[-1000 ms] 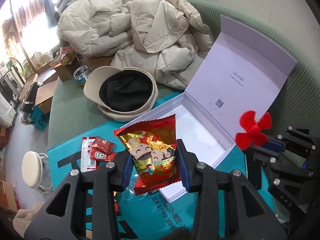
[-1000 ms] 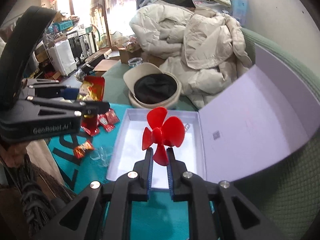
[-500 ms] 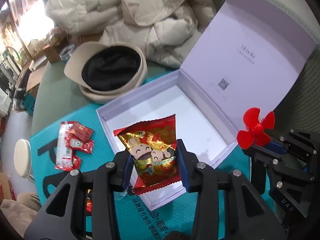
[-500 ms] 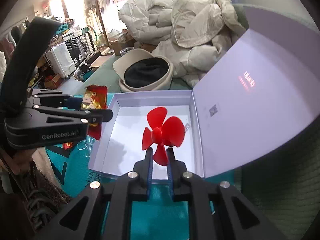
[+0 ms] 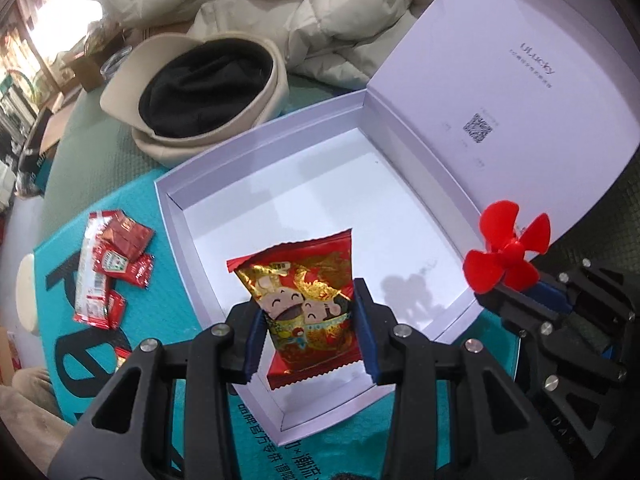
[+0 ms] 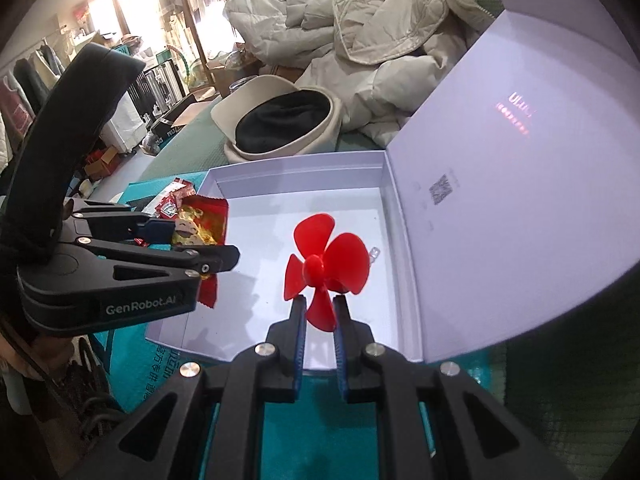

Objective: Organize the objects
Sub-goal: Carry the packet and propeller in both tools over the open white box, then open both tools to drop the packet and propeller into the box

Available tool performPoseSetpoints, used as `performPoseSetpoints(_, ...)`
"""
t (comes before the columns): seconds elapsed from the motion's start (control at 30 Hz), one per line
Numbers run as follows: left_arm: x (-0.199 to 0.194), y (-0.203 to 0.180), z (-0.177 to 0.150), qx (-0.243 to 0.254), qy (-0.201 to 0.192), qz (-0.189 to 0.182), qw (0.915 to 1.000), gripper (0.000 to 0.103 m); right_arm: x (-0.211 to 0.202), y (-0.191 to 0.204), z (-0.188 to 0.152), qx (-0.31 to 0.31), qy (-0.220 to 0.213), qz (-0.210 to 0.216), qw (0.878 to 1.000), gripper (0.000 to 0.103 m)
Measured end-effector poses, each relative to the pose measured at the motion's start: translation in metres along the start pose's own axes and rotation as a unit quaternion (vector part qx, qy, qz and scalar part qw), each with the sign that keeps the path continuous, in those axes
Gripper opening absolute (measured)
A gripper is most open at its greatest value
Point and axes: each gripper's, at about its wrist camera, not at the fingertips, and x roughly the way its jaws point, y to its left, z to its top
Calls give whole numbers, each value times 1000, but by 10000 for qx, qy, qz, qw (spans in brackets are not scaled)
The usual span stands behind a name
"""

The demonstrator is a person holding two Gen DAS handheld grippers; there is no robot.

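Both claws, gripping snack packet (image 5: 308, 300) and propeller (image 6: 326, 268), now hover over box (image 5: 280, 160).

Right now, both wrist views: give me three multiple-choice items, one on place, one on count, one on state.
1. The ketchup packets lie:
A. in the white box
B. on the teal mat beside the box
C. in the cap

2. Blades on the red propeller:
A. two
B. four
C. six

3. The left gripper is:
A. shut on the snack packet
B. open, holding nothing
C. shut on the propeller

Key: 1 B, they rest on the teal mat outside the white box. 2 B, four lobes show. 3 A, the fingers pinch the snack packet.
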Motion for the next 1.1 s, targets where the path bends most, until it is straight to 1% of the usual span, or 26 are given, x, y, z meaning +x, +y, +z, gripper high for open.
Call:
performPoseSetpoints(0.17, 4, 1, -2, 2, 44, 13, 10000, 38, 8, 2, -3, -9, 86, -13, 10000, 12)
performPoseSetpoints(0.33, 14, -4, -7, 143, 197, 71, 9997, 38, 15, 3, -6, 24, 174, -72, 9998, 12)
performPoseSetpoints(0.4, 16, -5, -9, 174, 225, 38, 9996, 38, 18, 3, -8, 23, 203, -111, 9997, 12)
performPoseSetpoints(0.5, 14, -4, -9, 180, 206, 23, 9996, 38, 21, 5, -9, 47, 249, -196, 9995, 12)
performPoseSetpoints(0.57, 10, -3, -9, 188, 113, 44, 9997, 38, 21, 5, -8, 63, 233, -220, 9995, 13)
performPoseSetpoints(0.63, 10, -1, -9, 192, 129, 126, 9997, 38, 22, 8, -7, 19, 241, -301, 9993, 16)
performPoseSetpoints(0.67, 12, -1, -9, 204, 201, 188, 9994, 38, 23, 9, -7, -14, 255, -360, 9990, 22)
performPoseSetpoints(0.7, 12, -1, -9, 206, 214, 190, 9994, 38, 23, 11, -8, -46, 271, -446, 9986, 36)
performPoseSetpoints(0.73, 12, -1, -10, 216, 208, 170, 9994, 38, 23, 12, -8, -73, 271, -524, 9982, 45)
performPoseSetpoints(0.77, 12, -1, -10, 229, 214, 169, 9994, 38, 23, 12, -8, -68, 248, -548, 9982, 58)
performPoseSetpoints(0.8, 12, -2, -10, 238, 248, 173, 9993, 39, 23, 12, -8, -45, 226, -559, 9982, 61)
performPoseSetpoints(0.9, 10, -2, -10, 241, 204, 170, 9994, 42, 21, 12, -7, -13, 197, -572, 9982, 61)
performPoseSetpoints(1.0, 4, -1, -10, 238, 110, 161, 9995, 51, 19, 11, -6, 41, 176, -636, 9978, 61)
performPoseSetpoints(1.1, -6, 2, -10, 182, -70, 154, 9997, 55, 15, 9, -3, 172, 138, -666, 9975, 61)
